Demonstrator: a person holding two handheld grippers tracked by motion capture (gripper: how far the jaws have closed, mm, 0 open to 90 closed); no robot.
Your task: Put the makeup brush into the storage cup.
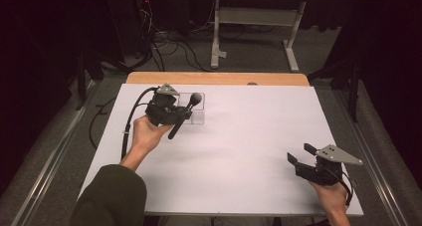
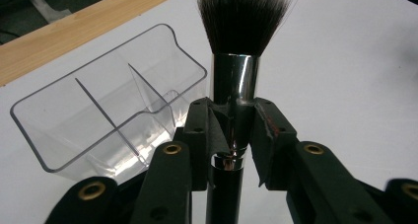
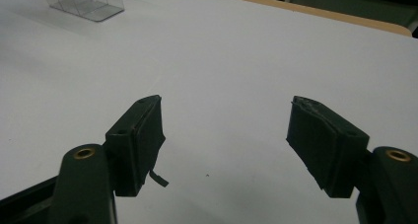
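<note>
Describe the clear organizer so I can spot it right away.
On the white table, look to the far left part, near the wooden edge. The organizer sits just beyond the left gripper, which holds a makeup brush. It is a see-through plastic box split by thin walls into compartments, all of them empty.

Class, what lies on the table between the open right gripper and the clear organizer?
Nothing: bare white table separates right gripper and organizer in the right gripper view.
</note>
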